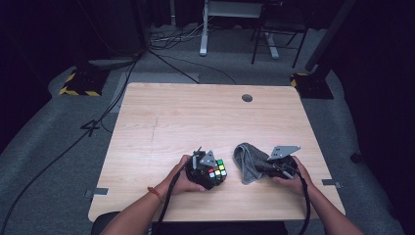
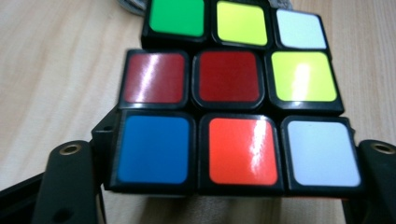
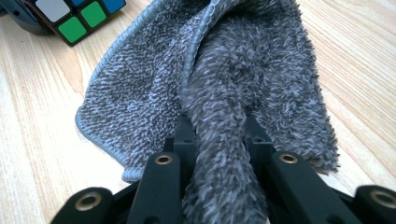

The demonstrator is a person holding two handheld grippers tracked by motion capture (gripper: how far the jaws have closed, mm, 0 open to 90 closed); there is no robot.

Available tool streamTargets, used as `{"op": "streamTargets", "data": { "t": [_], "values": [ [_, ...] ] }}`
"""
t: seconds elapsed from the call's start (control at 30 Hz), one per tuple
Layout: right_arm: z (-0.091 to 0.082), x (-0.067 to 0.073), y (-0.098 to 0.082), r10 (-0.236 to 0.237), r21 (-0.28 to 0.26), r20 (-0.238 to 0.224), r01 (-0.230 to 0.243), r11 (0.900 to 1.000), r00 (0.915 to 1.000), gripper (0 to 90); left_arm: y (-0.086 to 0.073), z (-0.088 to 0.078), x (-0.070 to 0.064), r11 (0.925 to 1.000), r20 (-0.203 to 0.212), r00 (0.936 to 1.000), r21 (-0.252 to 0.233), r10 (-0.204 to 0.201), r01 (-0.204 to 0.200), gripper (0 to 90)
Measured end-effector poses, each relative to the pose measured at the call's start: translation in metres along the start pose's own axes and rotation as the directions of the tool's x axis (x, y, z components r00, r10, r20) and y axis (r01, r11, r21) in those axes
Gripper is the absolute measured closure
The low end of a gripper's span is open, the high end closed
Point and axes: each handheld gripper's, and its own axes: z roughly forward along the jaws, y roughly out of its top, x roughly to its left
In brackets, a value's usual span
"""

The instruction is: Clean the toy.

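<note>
Rubik's cube [image 2: 231, 98] sits clamped in the left gripper [image 1: 208, 169]; right gripper [image 1: 280, 164] pinches a grey towel [image 3: 219, 84] on the counter [image 1: 195, 112].

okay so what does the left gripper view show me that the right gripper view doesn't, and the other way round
Left gripper view alone: a full nine-sticker face of the Rubik's cube, clamped between the left gripper jaws, with green, yellow and white along the top row, two dark red and a yellow in the middle, blue, orange and white at the bottom.

Right gripper view alone: the right gripper pinching a bunched fold of the grey cloth, its stitched hem lying on the table.

Both: the light wooden table and the cube, which the right gripper view catches as a corner at top left.
</note>
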Motion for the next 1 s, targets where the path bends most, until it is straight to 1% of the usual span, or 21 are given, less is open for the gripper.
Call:
{"op": "streamTargets", "data": {
  "t": [0.03, 0.13, 0.23, 0.27, 0.33, 0.4, 0.47, 0.5, 0.53, 0.57, 0.6, 0.63, 0.67, 0.73, 0.87, 0.93, 0.97, 1.0],
  "values": [
    [0.0, 0.0, 0.0, -0.004, 0.0, 0.003, 0.004, 1.0, 1.0, 73.2, -0.001, 0.0, 0.001, 1.0, 0.0, 1.0, -0.002, -0.007, 0.007, 31.4],
    [-0.001, 0.001, 0.0, -0.01, 0.001, 0.006, 0.01, 1.0, 0.9999, 73.5, -0.001, -0.002, 0.001, 1.0, -0.004, 1.0, 0.003, -0.002, 0.002, 31.6],
    [-0.002, 0.001, 0.0, -0.005, -0.005, 0.011, 0.005, 1.0, 0.9999, 73.8, -0.001, -0.003, 0.001, 0.9996, 0.001, 0.9997, 0.017, 0.024, -0.024, 32.0],
    [-0.003, 0.002, 0.0, -0.01, -0.008, 0.018, 0.011, 1.0, 0.9998, 74.2, 0.0, -0.004, 0.001, 0.9992, 0.007, 0.9994, 0.023, 0.033, -0.033, 32.1],
    [-0.007, 0.001, 0.001, -0.013, -0.028, 0.021, 0.013, 1.0, 0.9997, 75.0, 0.001, -0.006, -0.002, 0.9974, -0.003, 0.9979, 0.034, 0.064, -0.064, 32.6],
    [-0.014, 0.001, 0.002, -0.013, -0.056, 0.005, 0.013, 0.998, 0.9999, 75.7, 0.003, -0.008, -0.004, 0.996, 0.002, 0.9964, 0.031, 0.084, -0.084, 32.7],
    [-0.021, 0.001, 0.005, -0.007, -0.09, -0.001, 0.007, 0.996, 1.0, 76.0, 0.006, -0.011, -0.007, 0.9957, -0.011, 0.9961, 0.031, 0.087, -0.087, 32.7],
    [-0.024, 0.002, 0.007, -0.003, -0.106, -0.01, 0.002, 0.994, 0.9999, 76.1, 0.007, -0.013, -0.008, 0.9949, -0.012, 0.9951, 0.026, 0.098, -0.098, 32.7],
    [-0.027, 0.003, 0.008, -0.007, -0.119, -0.017, 0.005, 0.993, 0.9998, 76.1, 0.009, -0.014, -0.009, 0.9951, -0.011, 0.9952, 0.018, 0.097, -0.097, 32.7],
    [-0.031, 0.004, 0.01, -0.012, -0.127, -0.021, 0.009, 0.992, 0.9997, 76.1, 0.011, -0.016, -0.011, 0.9947, -0.016, 0.9947, 0.02, 0.101, -0.101, 32.7],
    [-0.034, 0.006, 0.012, -0.016, -0.143, -0.022, 0.013, 0.99, 0.9996, 76.1, 0.012, -0.018, -0.013, 0.9931, -0.012, 0.9931, 0.012, 0.117, -0.117, 32.7],
    [-0.037, 0.008, 0.014, -0.017, -0.159, -0.025, 0.013, 0.987, 0.9996, 76.1, 0.014, -0.02, -0.014, 0.9924, -0.011, 0.9924, 0.011, 0.123, -0.122, 32.7],
    [-0.04, 0.01, 0.017, -0.02, -0.175, -0.032, 0.014, 0.984, 0.9993, 76.1, 0.015, -0.021, -0.014, 0.9931, -0.018, 0.993, 0.01, 0.117, -0.117, 32.7],
    [-0.044, 0.016, 0.022, -0.03, -0.196, -0.042, 0.021, 0.98, 0.9987, 76.1, 0.017, -0.024, -0.014, 0.9928, -0.014, 0.9927, 0.0, 0.12, -0.12, 32.7],
    [-0.048, 0.031, 0.037, -0.089, -0.21, -0.067, 0.073, 0.975, 0.9938, 76.1, 0.02, -0.026, -0.014, 0.9918, -0.024, 0.9916, 0.015, 0.127, -0.127, 32.7],
    [-0.047, 0.039, 0.045, -0.112, -0.211, -0.08, 0.093, 0.973, 0.9905, 76.0, 0.022, -0.027, -0.016, 0.9899, -0.021, 0.99, 0.025, 0.14, -0.139, 32.7],
    [-0.047, 0.043, 0.049, -0.12, -0.208, -0.087, 0.1, 0.973, 0.9889, 76.1, 0.024, -0.027, -0.017, 0.9899, -0.024, 0.9898, 0.023, 0.141, -0.14, 32.7],
    [-0.046, 0.046, 0.053, -0.133, -0.208, -0.094, 0.111, 0.972, 0.9867, 76.0, 0.025, -0.026, -0.018, 0.9894, -0.034, 0.9892, 0.033, 0.143, -0.142, 32.7]
  ]
}}
